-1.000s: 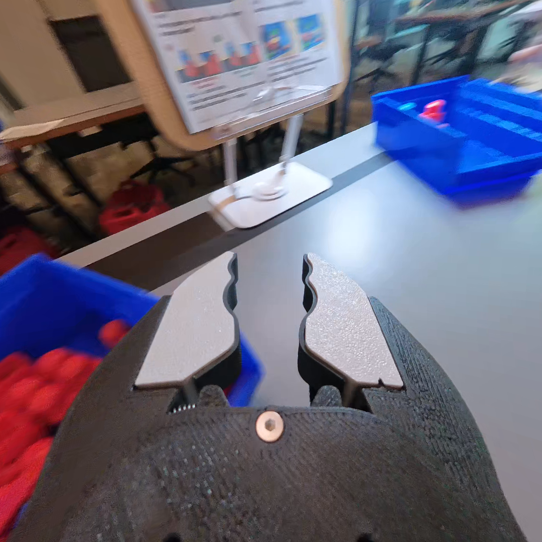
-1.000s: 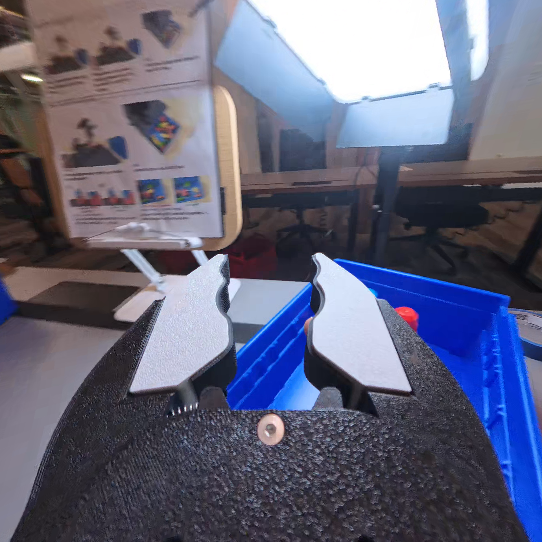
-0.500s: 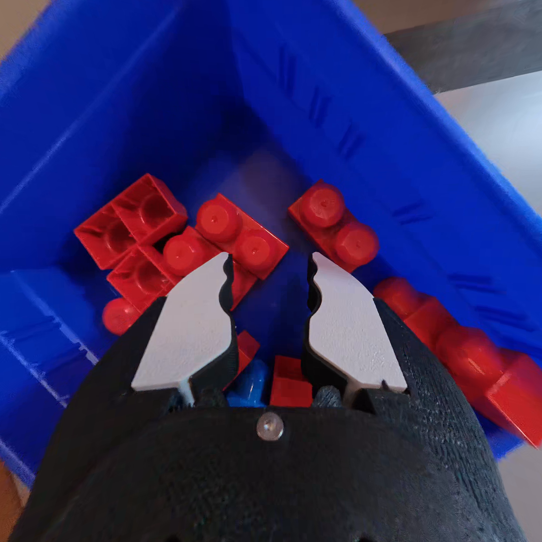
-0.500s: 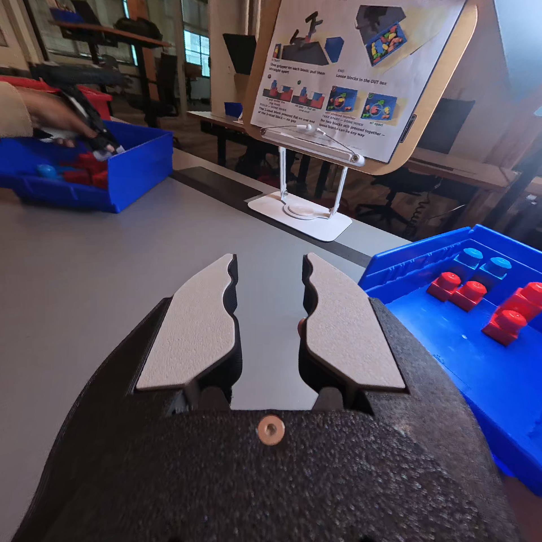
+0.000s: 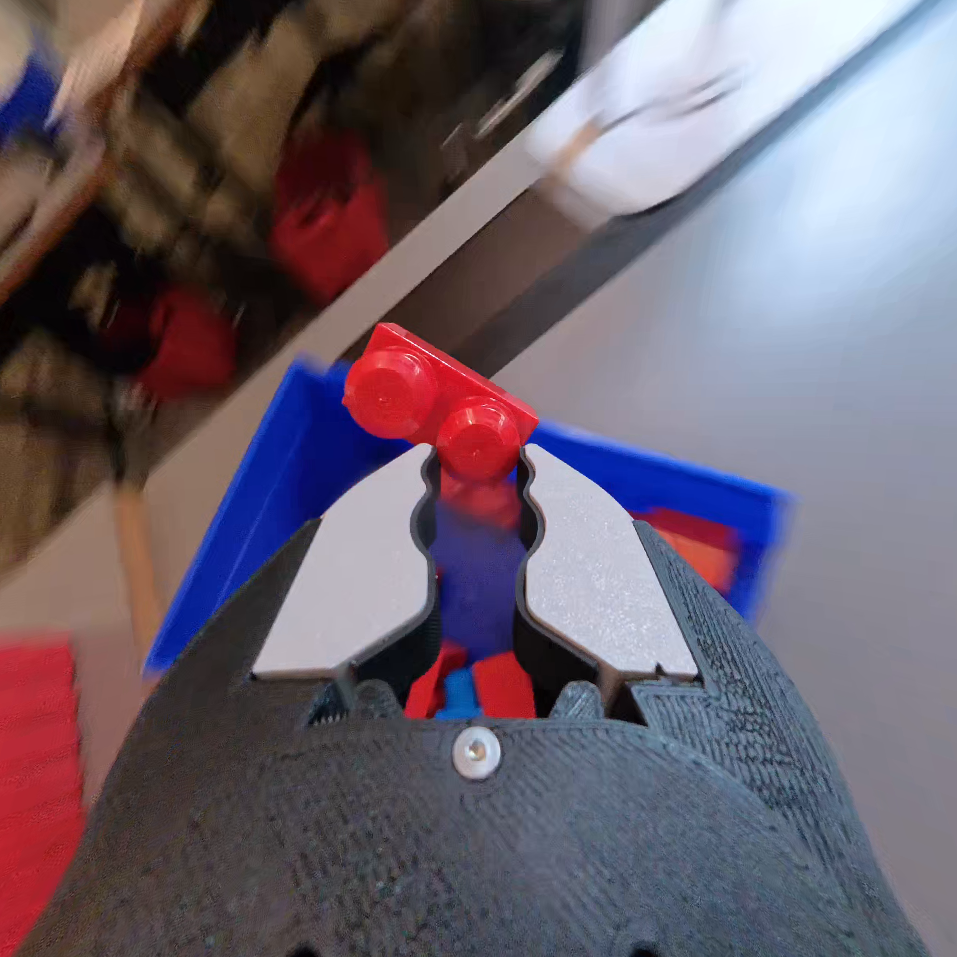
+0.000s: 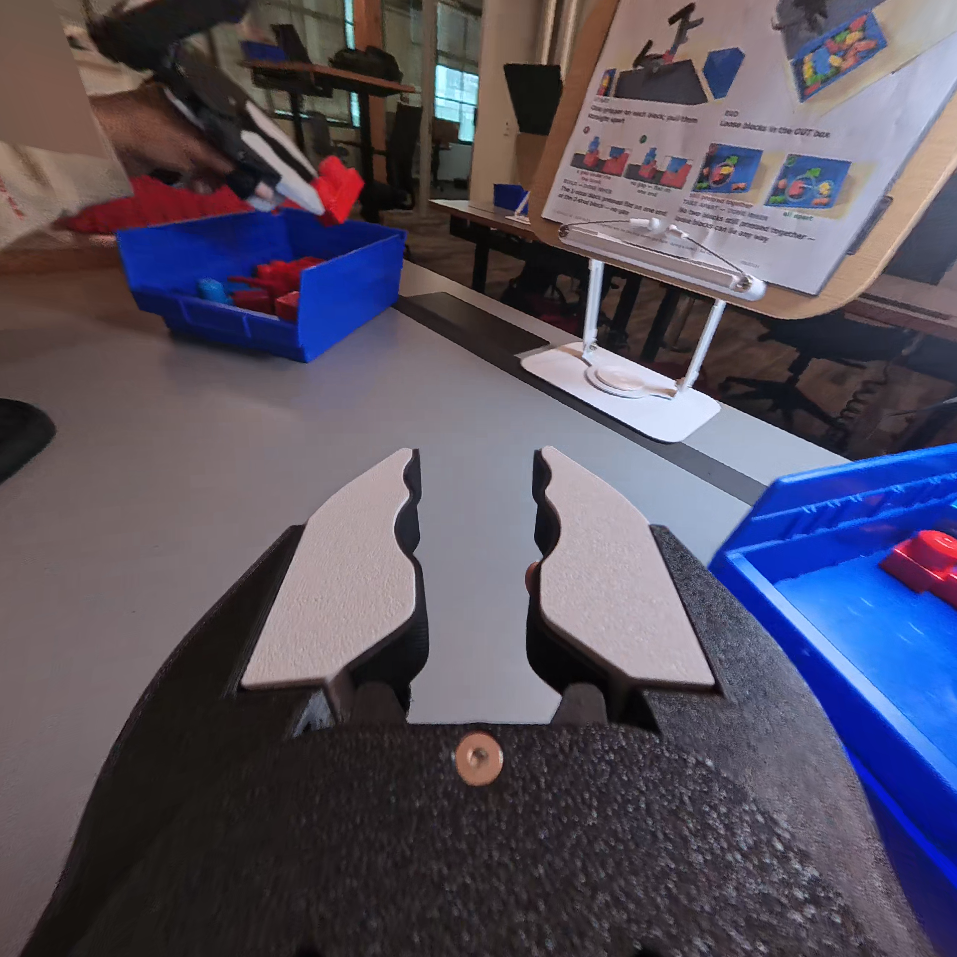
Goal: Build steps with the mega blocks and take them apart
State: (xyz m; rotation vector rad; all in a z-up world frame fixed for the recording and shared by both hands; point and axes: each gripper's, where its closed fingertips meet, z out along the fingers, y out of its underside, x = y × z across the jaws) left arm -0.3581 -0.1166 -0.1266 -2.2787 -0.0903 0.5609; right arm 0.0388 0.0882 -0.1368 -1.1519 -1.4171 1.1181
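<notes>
My left gripper is shut on a red two-stud block, pinching one stud at the fingertips, and holds it above a blue bin of red and blue blocks. The right wrist view shows that left gripper with the red block above the same bin at the far left of the table. My right gripper is open and empty, low over the grey table. A second blue bin beside it on the right holds a red block.
A white stand with an instruction board stands at the table's back edge. A person's hand and pale sleeve hold the left gripper. A dark round object lies at the left edge. Chairs and desks fill the background. One gripper's finger ends stand about 45 cm off the other's.
My left gripper went down into the left bin, shut on a red two-stud block and lifted it out. My right gripper swung left from its bin to over the table, staying open.
</notes>
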